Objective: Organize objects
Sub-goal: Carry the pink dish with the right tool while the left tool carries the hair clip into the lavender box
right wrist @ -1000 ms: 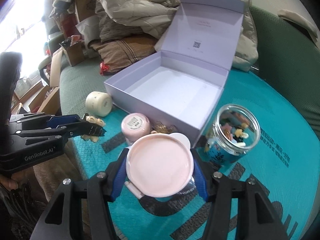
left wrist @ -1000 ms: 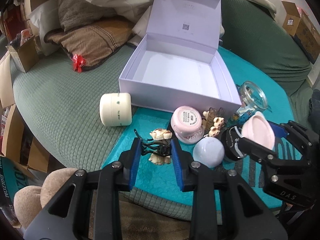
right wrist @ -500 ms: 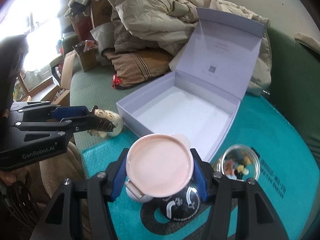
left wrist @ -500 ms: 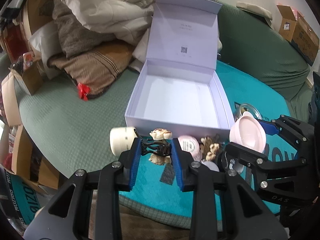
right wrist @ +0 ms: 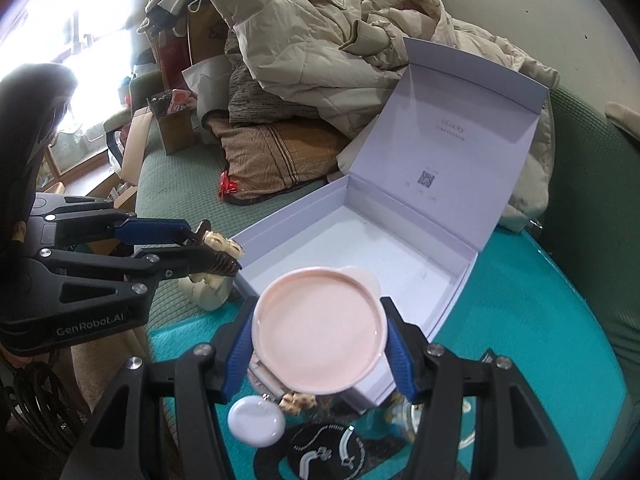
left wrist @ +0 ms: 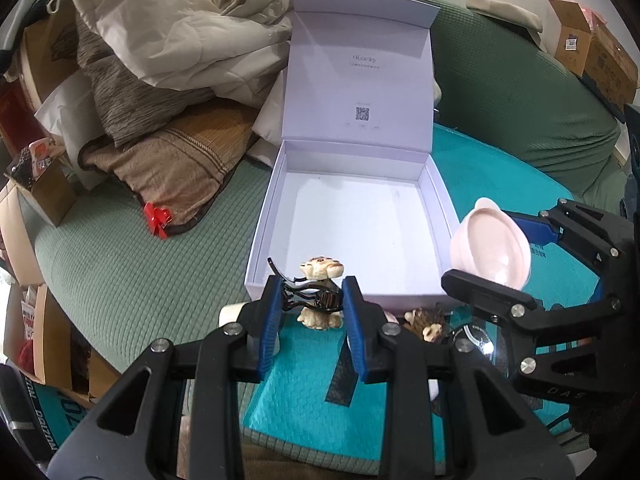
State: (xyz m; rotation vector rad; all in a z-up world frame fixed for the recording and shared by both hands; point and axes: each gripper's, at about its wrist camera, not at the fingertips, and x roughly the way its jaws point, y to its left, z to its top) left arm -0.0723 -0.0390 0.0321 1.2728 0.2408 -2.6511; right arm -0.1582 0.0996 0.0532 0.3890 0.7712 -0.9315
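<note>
Both claws have risen toward the open lavender box (left wrist: 352,224) since a second ago, so the small things that lay in plain sight on the teal mat (left wrist: 308,400) now sit low and partly hidden behind the fingers.

The left claw (left wrist: 312,308) is clamped on a black hair clip (left wrist: 310,298) trimmed with cream puppy figures, held just before the box's near wall. The right claw (right wrist: 320,340) is clamped on a pink round lid (right wrist: 320,330) with a small tab, held level above the box's near corner; in the left wrist view that same lid (left wrist: 492,244) hangs just right of the box's right wall.

The box has nothing inside it, and its hinged cover stands upright at the far side. Below the lid, near the box's front edge, lie a white round disc (right wrist: 256,420), another puppy clip (right wrist: 298,400) and a black printed disc (right wrist: 328,452). A cream jar (right wrist: 206,292) sits just left of the box, mostly hidden by the left claw. Left of the box, on the green sofa (left wrist: 132,268), lie a striped tan cushion (left wrist: 172,164) and a beige coat (left wrist: 172,24)
</note>
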